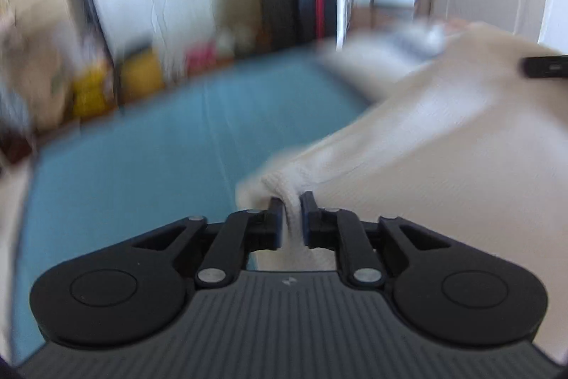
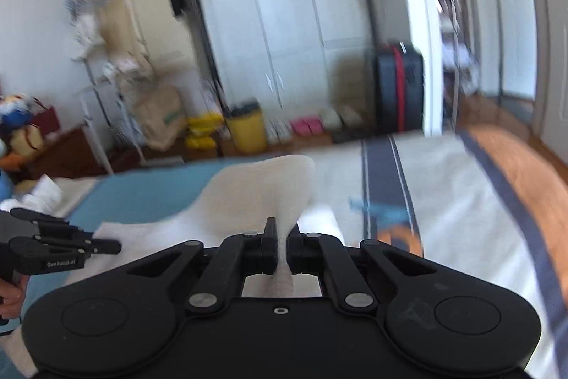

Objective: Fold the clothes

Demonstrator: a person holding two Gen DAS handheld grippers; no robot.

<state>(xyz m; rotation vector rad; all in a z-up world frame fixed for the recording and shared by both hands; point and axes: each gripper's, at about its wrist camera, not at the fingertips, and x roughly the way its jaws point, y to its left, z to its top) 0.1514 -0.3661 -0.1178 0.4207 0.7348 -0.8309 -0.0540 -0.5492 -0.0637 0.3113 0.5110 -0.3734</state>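
A cream knitted garment (image 1: 443,144) hangs lifted above a blue mat (image 1: 149,144). My left gripper (image 1: 291,201) is shut on a ribbed edge of the garment, which bunches between its fingers. The right gripper's tip (image 1: 543,68) shows at the far right of the left wrist view, against the cloth. In the right wrist view my right gripper (image 2: 282,229) is shut on another part of the cream garment (image 2: 259,190), which rises in a fold ahead. The left gripper (image 2: 64,245) appears at the left edge there, held by a hand (image 2: 12,299).
The blue mat (image 2: 142,194) lies on a pale rug with dark stripes (image 2: 387,180). White wardrobes (image 2: 284,23), a yellow bin (image 2: 246,126), a dark suitcase (image 2: 399,87), a clothes rack (image 2: 106,66) and shoes line the far wall. Wood floor (image 2: 514,158) at right.
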